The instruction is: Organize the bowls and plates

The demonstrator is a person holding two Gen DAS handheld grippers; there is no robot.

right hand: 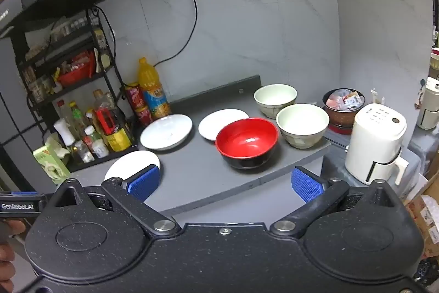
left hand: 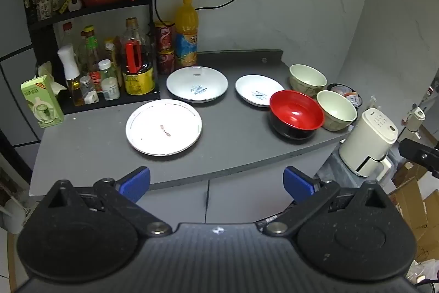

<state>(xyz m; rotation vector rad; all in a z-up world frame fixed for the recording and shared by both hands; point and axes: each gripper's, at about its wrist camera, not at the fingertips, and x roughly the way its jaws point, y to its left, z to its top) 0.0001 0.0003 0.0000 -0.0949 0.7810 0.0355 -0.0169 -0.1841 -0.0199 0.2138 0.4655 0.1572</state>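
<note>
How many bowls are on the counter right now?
3. A red bowl sits nearest the front edge, a pale bowl just right of it, and another pale bowl behind them near the wall. None looks hidden.

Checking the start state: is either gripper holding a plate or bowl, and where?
Nothing is held: left gripper and right gripper have open, empty jaws.

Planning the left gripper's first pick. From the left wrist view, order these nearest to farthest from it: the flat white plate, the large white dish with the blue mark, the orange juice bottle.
1. The flat white plate, just ahead of the open left gripper, slightly left.
2. The large white dish, behind that plate, mid-counter.
3. The orange juice bottle, standing at the back wall.
</note>
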